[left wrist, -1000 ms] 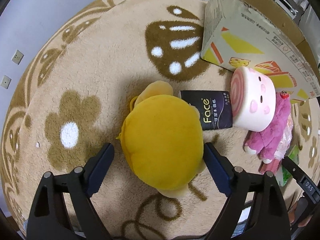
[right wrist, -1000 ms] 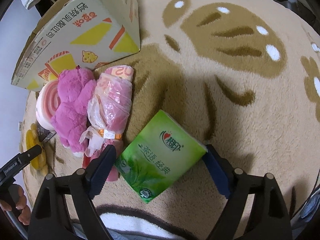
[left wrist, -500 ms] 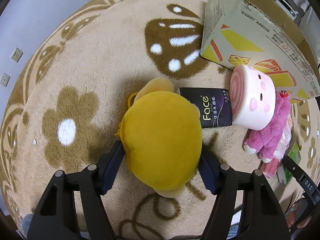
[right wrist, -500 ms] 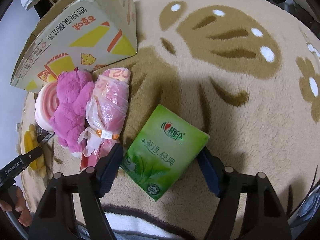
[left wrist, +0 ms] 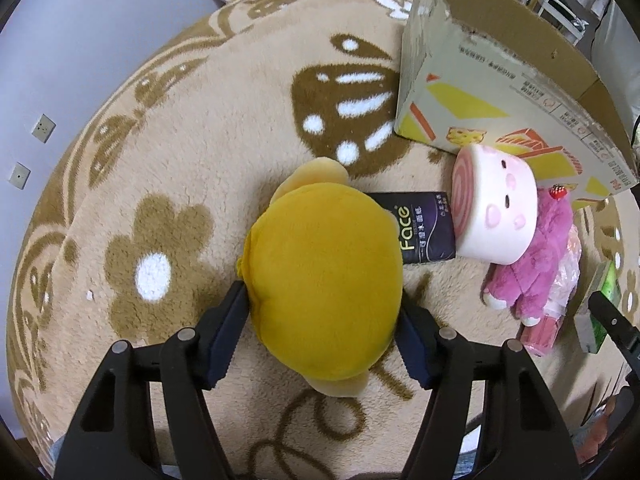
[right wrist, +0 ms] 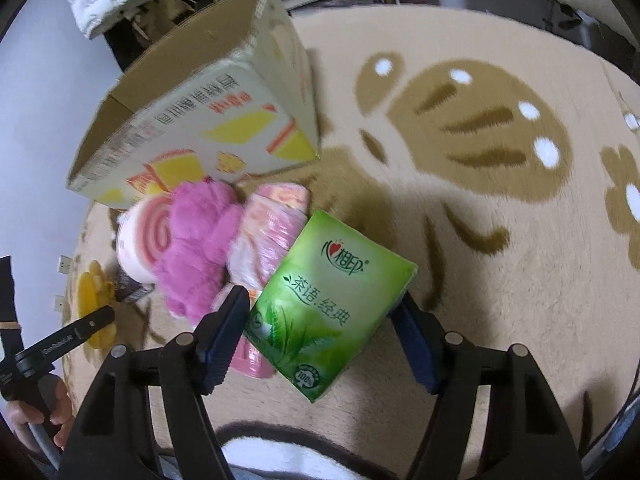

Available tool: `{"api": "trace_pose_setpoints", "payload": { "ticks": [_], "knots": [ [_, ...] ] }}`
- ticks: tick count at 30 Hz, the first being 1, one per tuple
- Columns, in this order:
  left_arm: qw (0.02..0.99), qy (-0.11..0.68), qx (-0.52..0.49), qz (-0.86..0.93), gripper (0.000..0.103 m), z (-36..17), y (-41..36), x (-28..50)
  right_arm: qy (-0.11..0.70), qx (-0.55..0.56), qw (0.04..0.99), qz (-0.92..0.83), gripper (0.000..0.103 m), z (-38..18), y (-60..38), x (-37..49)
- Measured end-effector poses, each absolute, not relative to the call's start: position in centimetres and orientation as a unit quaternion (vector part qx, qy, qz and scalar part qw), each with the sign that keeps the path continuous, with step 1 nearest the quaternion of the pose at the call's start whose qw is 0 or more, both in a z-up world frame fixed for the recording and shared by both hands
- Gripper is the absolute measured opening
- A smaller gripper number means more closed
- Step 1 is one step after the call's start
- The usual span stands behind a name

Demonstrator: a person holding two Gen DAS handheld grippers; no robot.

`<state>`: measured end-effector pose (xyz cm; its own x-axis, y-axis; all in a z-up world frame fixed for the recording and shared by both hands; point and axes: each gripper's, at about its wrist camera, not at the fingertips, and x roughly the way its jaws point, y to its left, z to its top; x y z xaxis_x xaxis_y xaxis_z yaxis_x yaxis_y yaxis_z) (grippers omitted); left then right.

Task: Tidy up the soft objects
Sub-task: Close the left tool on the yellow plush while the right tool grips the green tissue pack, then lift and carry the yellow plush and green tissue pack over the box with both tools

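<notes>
A round yellow plush (left wrist: pixel 324 272) lies on the beige carpet, and my left gripper (left wrist: pixel 320 302) is shut on its sides, both pads pressed into it. A green tissue pack (right wrist: pixel 332 292) sits between the closing jaws of my right gripper (right wrist: pixel 320 304); the pads press its two edges and it hangs tilted just above the carpet. Beside the yellow plush are a dark tissue pack (left wrist: pixel 428 228), a pink-and-white roll plush (left wrist: pixel 496 208) and a furry pink plush (left wrist: pixel 536 280). A pink wrapped pack (right wrist: pixel 268 232) lies under the green one.
An open cardboard box (left wrist: pixel 480 92) stands on the carpet just behind the pile of soft things, its opening facing up (right wrist: pixel 192 52). A wall with sockets (left wrist: pixel 44 128) borders the carpet on the left. Shelves and clutter stand behind the box. A hand (right wrist: pixel 36 416) shows at lower left.
Both grippers have closed from wide open onto their objects. The right one has lifted the green tissue pack off the carpet and tilted toward the box. The yellow plush stays in place.
</notes>
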<state>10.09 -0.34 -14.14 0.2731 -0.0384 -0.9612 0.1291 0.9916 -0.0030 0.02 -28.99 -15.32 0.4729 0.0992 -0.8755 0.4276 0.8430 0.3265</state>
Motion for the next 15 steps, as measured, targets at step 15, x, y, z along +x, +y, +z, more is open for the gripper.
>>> {"api": "trace_pose_setpoints", "payload": {
  "ticks": [15],
  "knots": [
    [0.854,0.512,0.068,-0.06,0.068,-8.9,-1.2,8.0,0.416,0.194,0.886,-0.065,0.075,-10.1,-26.2,0.1]
  ]
}}
